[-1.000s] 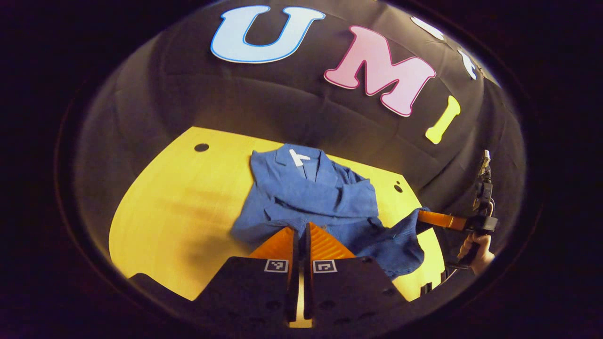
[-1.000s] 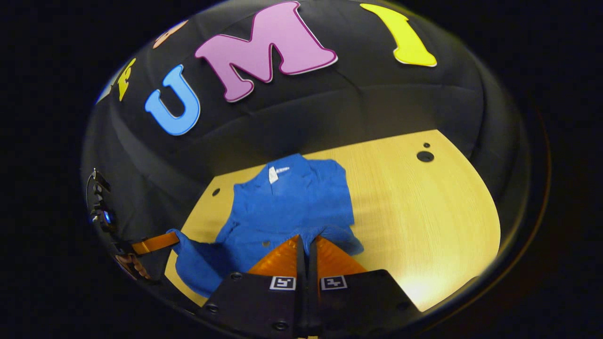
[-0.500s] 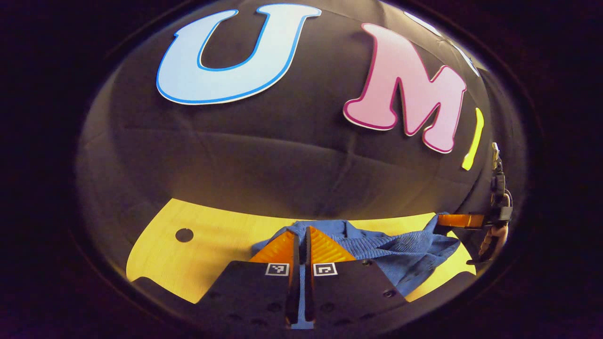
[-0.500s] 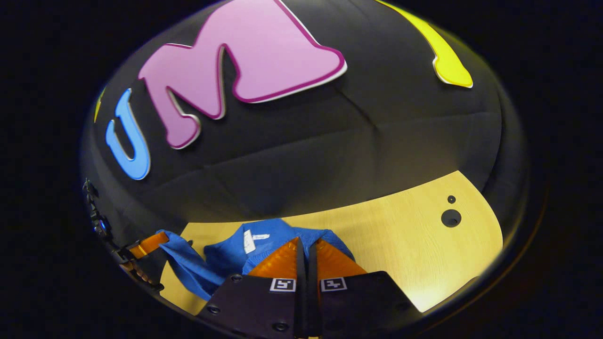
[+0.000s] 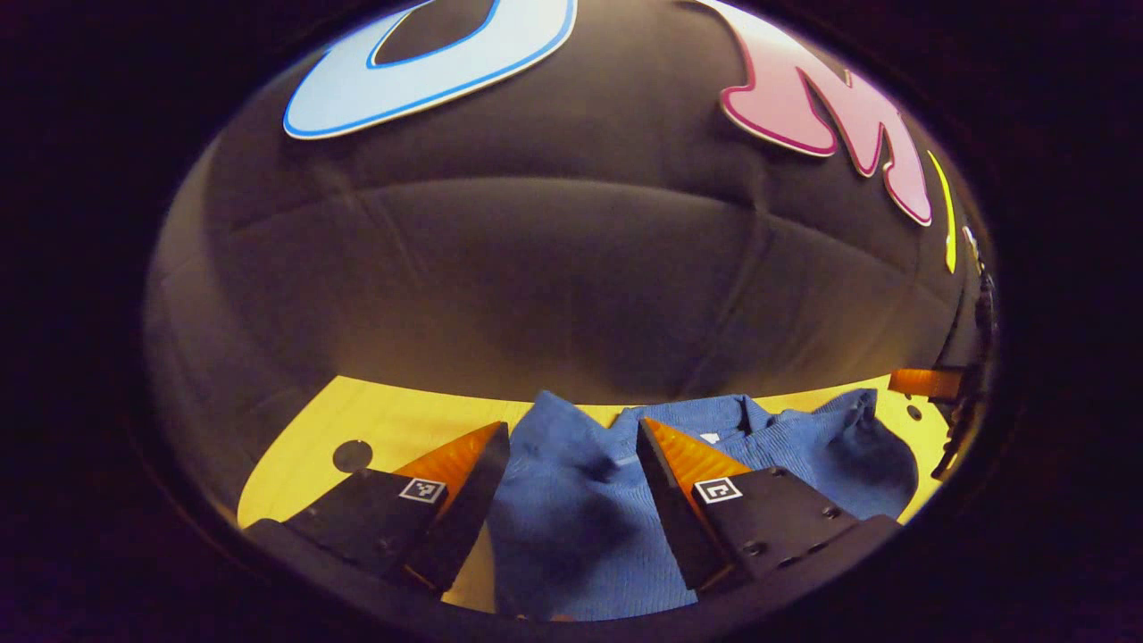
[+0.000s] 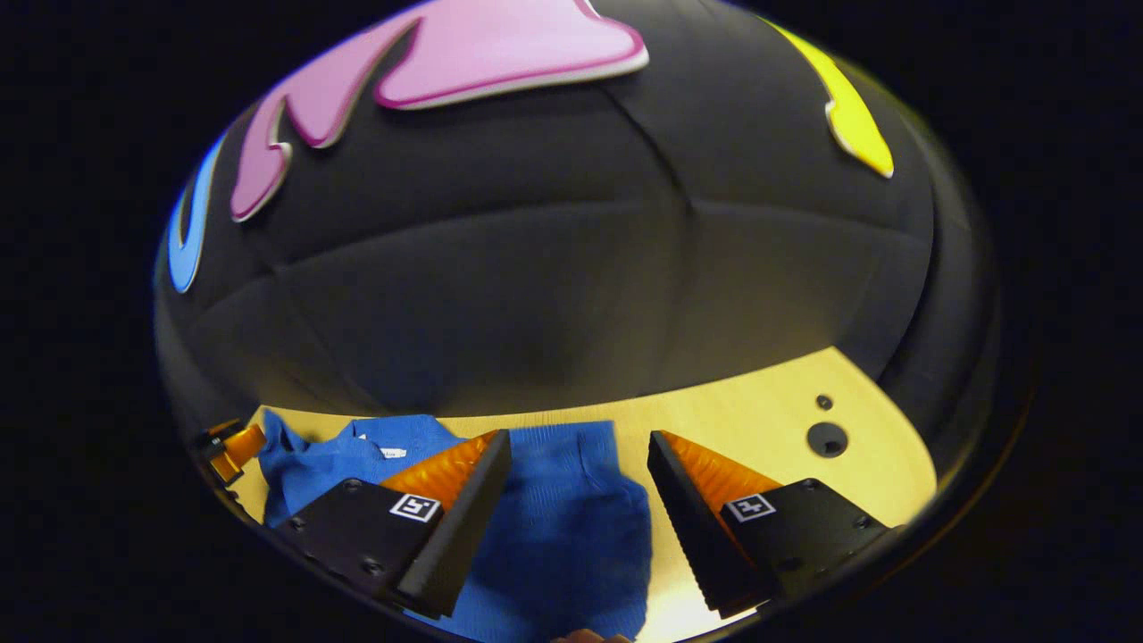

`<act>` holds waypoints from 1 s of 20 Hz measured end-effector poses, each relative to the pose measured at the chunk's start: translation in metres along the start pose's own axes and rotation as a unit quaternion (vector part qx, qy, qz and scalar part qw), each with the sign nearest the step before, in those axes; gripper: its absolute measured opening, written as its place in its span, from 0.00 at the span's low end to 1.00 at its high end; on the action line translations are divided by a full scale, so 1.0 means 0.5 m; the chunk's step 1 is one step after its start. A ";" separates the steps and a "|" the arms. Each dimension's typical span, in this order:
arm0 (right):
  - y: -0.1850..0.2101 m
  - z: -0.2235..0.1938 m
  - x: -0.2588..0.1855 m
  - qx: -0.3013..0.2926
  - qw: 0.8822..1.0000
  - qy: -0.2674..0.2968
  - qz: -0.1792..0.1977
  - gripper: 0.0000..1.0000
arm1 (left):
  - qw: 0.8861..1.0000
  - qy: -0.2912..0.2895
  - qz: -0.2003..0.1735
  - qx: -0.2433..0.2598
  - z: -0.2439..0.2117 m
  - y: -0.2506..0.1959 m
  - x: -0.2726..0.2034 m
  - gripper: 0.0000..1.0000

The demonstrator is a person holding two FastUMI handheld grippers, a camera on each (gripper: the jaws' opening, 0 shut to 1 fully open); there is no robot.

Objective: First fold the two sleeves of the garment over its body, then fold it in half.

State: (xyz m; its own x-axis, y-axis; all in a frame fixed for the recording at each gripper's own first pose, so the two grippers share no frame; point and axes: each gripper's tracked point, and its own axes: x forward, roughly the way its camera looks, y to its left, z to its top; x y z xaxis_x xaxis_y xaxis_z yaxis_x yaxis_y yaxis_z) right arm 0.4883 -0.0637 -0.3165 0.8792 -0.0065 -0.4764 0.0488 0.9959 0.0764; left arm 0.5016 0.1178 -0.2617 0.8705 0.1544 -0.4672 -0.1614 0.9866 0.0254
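Both the left gripper (image 5: pixel 571 442) and right gripper (image 6: pixel 579 451) are spread wide over the blue shirt (image 5: pixel 571 527); two table (image 6: pixel 759 420) holes (image 6: pixel 826 439) are recorded from the right.

The left tool (image 5: pixel 571 446) gapes wide above the blue garment (image 5: pixel 580 527).

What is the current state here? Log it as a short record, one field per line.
garment: blue garment, bunched on the table, white tag near the collar
surface: yellow wooden table with round holes
left gripper: fingers spread, cloth lying between them, not pinched
right gripper: fingers spread over the garment's right edge
backdrop: black cloth wall
fold stage: cannot tell from these views
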 end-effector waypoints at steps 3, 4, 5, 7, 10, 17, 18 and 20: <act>0.015 0.079 -0.122 -0.013 0.995 -0.100 0.003 0.99 | 0.998 -0.053 -0.014 0.010 0.027 -0.023 -0.120 0.84; 0.018 0.099 -0.172 -0.015 0.992 -0.125 0.003 0.99 | 0.997 -0.077 -0.018 0.008 0.043 -0.029 -0.170 0.84; 0.020 0.114 -0.227 -0.015 0.990 -0.143 0.004 0.98 | 0.994 -0.103 -0.024 0.005 0.060 -0.037 -0.222 0.84; 0.034 0.137 -0.334 -0.010 0.984 -0.178 0.013 0.98 | 0.988 -0.150 -0.034 -0.005 0.078 -0.041 -0.345 0.83; 0.044 0.167 -0.501 -0.001 0.971 -0.239 0.023 0.97 | 0.965 -0.251 -0.064 -0.030 0.112 -0.051 -0.545 0.83; 0.088 0.117 -0.905 -0.037 0.949 -0.312 0.033 0.96 | 0.936 -0.345 -0.064 -0.045 0.024 -0.036 -0.974 0.80; 0.096 0.105 -0.950 -0.044 0.949 -0.311 0.037 0.96 | 0.938 -0.335 -0.066 -0.056 -0.005 -0.039 -1.025 0.80; 0.099 0.079 -1.035 -0.052 0.950 -0.307 0.037 0.97 | 0.944 -0.310 -0.079 -0.083 -0.064 -0.059 -1.115 0.80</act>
State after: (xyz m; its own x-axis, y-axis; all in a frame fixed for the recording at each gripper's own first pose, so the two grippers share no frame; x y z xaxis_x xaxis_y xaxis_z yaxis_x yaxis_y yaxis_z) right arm 0.0544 -0.0145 -0.0316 0.9906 0.0444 0.1294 -0.0432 0.9990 -0.0118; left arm 0.0063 0.0011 -0.0305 0.9862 0.0587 0.1547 -0.0329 0.9858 -0.1645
